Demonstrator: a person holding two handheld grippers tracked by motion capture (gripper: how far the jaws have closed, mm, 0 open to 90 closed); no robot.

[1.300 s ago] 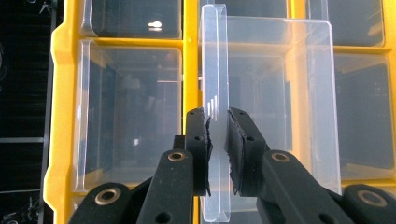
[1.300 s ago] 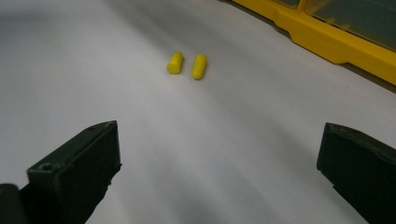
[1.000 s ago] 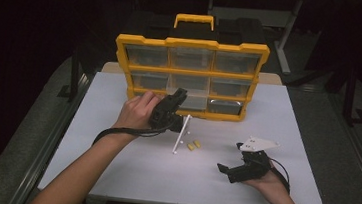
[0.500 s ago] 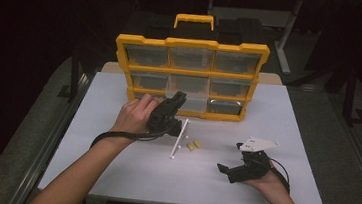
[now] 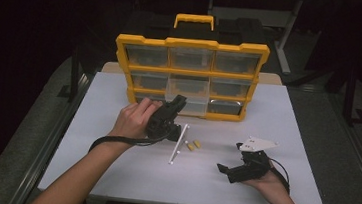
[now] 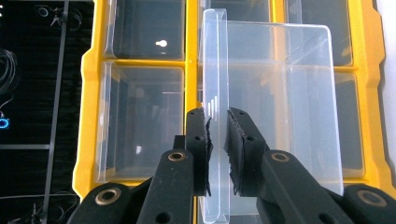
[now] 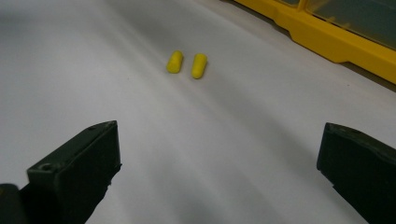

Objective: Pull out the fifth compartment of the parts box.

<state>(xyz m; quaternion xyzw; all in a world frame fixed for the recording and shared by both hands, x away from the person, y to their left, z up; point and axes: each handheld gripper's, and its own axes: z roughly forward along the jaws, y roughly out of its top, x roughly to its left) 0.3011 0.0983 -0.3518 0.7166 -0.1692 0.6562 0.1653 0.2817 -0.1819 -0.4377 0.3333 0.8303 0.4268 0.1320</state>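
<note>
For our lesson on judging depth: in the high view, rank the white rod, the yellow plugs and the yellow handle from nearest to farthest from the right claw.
1. Yellow plugs, up-left of the right claw.
2. White rod, just left of them; nearly tied.
3. Yellow handle, atop the organizer at the back.

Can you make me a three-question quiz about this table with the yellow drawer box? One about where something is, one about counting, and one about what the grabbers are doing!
1. Where do the small yellow foam earplugs lie?
A. on the white table
B. inside a drawer
C. on the floor

2. How many earplugs are there?
A. one
B. two
C. five

3. What is the left gripper doing?
A. hanging open
B. pinching the front of the clear plastic drawer
C. holding the white stick

Answers: 1 A, they rest on the tabletop before the yellow organiser box. 2 B, a pair lies side by side. 3 B, its pads clamp the drawer's front.
</note>
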